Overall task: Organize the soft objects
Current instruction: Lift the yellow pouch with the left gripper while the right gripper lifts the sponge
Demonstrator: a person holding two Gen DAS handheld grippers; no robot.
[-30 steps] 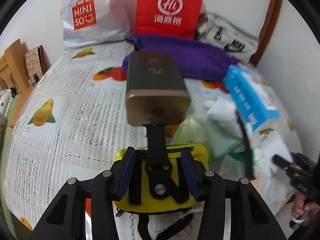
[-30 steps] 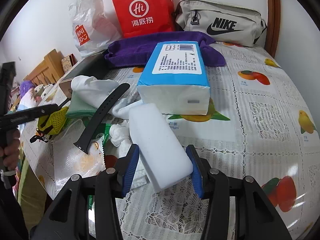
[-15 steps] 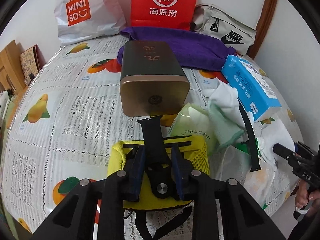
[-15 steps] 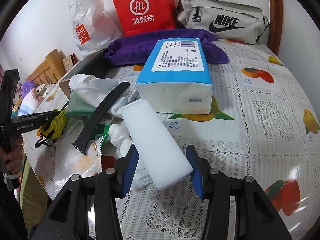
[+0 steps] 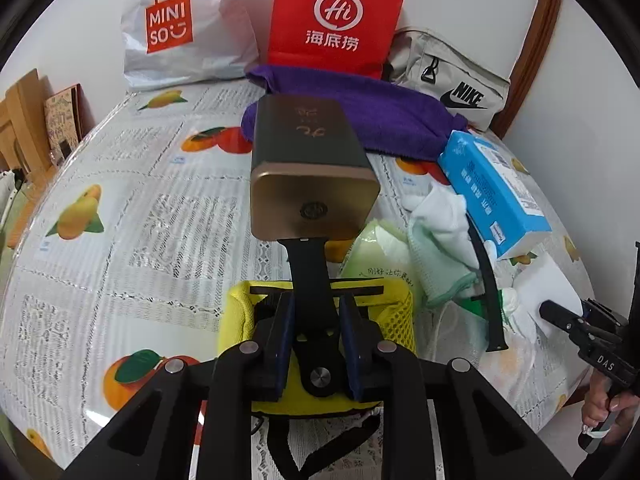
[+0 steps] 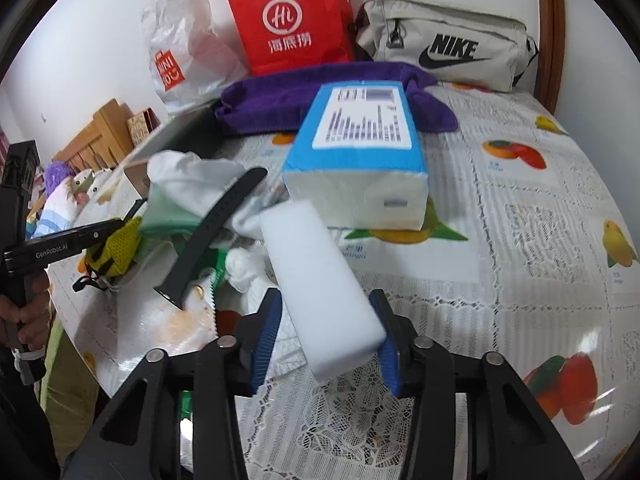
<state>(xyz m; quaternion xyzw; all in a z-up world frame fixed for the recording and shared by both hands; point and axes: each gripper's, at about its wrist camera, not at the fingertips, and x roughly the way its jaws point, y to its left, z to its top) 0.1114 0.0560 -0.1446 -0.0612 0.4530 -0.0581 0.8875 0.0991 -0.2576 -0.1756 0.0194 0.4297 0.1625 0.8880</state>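
Note:
My left gripper [image 5: 317, 336] hovers over a yellow mesh pouch [image 5: 240, 312]. Its jaws are closing, and the blue pads press the sides of a black strap [image 5: 310, 272] lying across the pouch. The strap's far end reaches a gold tin box [image 5: 312, 168]. My right gripper [image 6: 328, 332] is also closing, its pads gripping the near end of a white sponge block [image 6: 316, 264]. The sponge angles away toward a blue tissue pack [image 6: 360, 148]. A second black strap [image 6: 216, 224] rests on white and green cloths [image 6: 188, 184].
A purple towel [image 5: 360, 108], a red paper bag [image 5: 336, 24], a white Miniso bag [image 5: 176, 32] and a grey Nike bag [image 5: 452, 80] line the back wall. Crumpled cloths and plastic wrappers [image 5: 452, 320] crowd the table's right front. The fruit-print tablecloth [image 5: 120, 240] spreads out on the left.
The left jaws have narrowed from wide apart onto the black strap. The right jaws have drawn in slightly on the sponge, which now sits straighter between the pads.

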